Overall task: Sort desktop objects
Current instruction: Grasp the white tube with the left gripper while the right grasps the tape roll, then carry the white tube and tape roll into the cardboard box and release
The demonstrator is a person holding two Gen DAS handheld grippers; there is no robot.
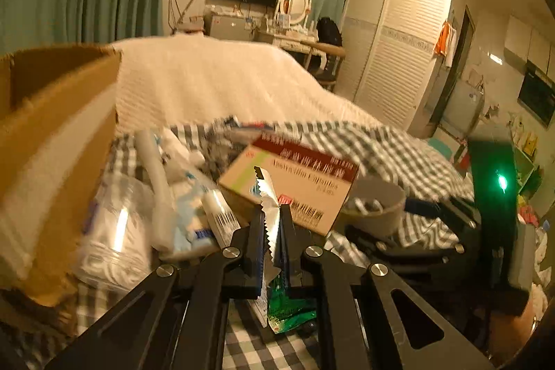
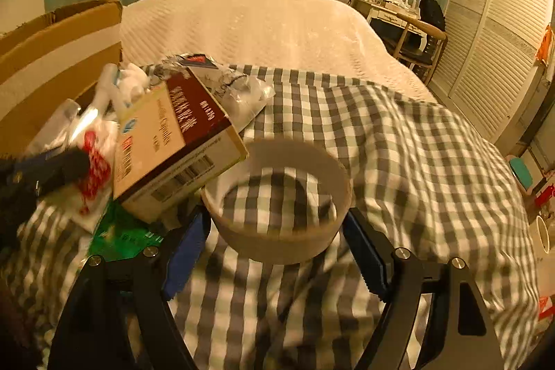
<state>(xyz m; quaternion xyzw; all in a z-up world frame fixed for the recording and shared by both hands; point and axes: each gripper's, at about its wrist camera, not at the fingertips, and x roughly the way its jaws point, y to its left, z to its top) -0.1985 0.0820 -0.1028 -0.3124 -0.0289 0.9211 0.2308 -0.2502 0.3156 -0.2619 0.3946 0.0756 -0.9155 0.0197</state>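
The left gripper is squeezed tight on a thin green packet w/ a silver zig-zag edge. The silver end pokes up between the two fingers and the green end hangs down below. I think it is held by its flat middle bc a floppy packet is easiest to pinch that way, and lifting it keeps it off the other stuff.

The right gripper has its fingers wide apart, one on each side of a round ring, maybe a tape roll. The blue pads look close to the ring's sides, but I can't tell if they touch it yet. The ring sits on the checked cloth, and you can see the cloth right through its hole. Prob the fingers are spread so they can close on the ring from both sides.

Just beside the ring is a medicine box, tipped up and leaning on a pile of things: a white tube, a clear plastic tub, some wrappers. A big cardboard box stands next to the pile on the left. My guess is that's where sorted things go, so the packet may head there next. Sorting looks far from done, lots is left in the pile
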